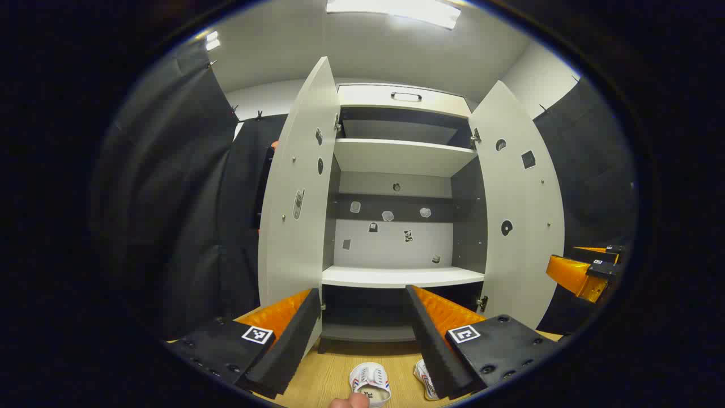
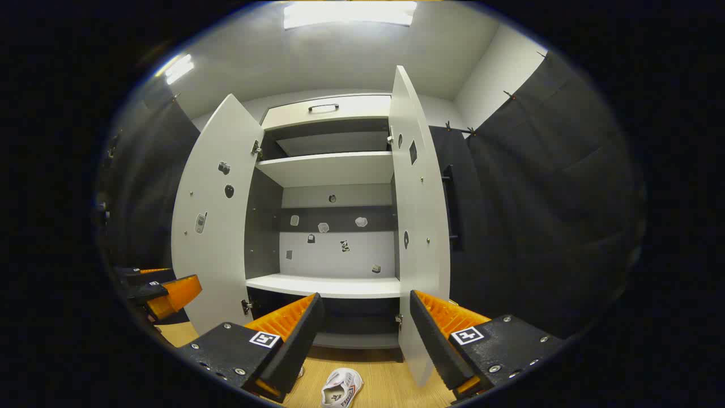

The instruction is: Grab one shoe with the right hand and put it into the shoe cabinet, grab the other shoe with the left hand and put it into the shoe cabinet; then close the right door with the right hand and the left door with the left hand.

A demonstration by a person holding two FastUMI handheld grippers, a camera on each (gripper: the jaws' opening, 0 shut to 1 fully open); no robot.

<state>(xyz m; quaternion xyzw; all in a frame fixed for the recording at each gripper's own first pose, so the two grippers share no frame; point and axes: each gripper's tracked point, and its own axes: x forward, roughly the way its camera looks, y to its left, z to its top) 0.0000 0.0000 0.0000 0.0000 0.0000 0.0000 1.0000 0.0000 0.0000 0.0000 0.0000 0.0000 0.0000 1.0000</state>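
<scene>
The cabinet [image 1: 396, 187] stands with both doors wide open. The left door [image 1: 297, 198] and the right door [image 1: 518, 209] swing out to each side of it. Its shelves [image 1: 396, 276] have no shoes on them.

Two shoes lie on the wood floor [image 1: 334, 374] just in front of the cabinet. One shoe [image 1: 371, 382] is near the middle, and the other shoe [image 1: 425, 378] sits just beside it, partly hidden by a finger of the left gripper [image 1: 362, 334]. In the right gripper view a shoe [image 2: 341, 387] lies low in front of the cabinet too.

The left gripper is spread wide and holds nothing. The right gripper [image 2: 365, 334] is also spread wide and holds nothing.

So I think the job has hardly begun. No shoe is picked up yet. Both shoes must go in, and then both doors must be shut.
</scene>
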